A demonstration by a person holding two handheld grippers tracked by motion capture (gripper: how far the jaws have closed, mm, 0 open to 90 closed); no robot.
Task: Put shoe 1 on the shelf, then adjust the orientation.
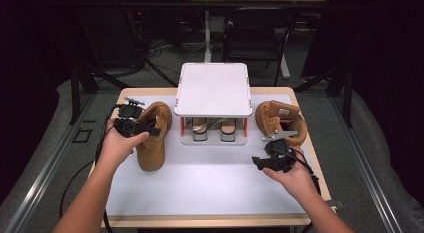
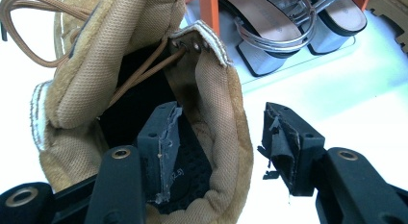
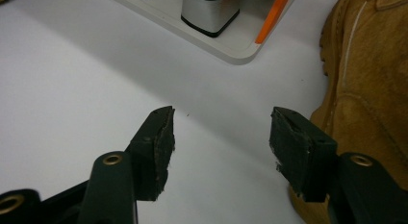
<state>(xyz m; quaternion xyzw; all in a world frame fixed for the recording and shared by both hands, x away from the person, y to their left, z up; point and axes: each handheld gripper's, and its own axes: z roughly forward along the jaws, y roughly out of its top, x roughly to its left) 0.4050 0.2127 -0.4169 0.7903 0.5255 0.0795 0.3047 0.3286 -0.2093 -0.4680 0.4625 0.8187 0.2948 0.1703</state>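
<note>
High view overhead, facing forward across the table (image 1: 200, 188), gripper views close, low, both sharing the shoe rack (image 1: 212, 90).

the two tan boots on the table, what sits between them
In the high view, a small white shoe rack stands between the left boot and the right boot, with a pair of heeled sandals on its lower shelf.

The tan boot (image 2: 211, 108) is showing napped suede outside and woven mesh padding within; the sandals (image 2: 279, 31) are gleaming with metallic straps, and the white tabletop (image 3: 72, 80) is looking smooth, matt.
</note>
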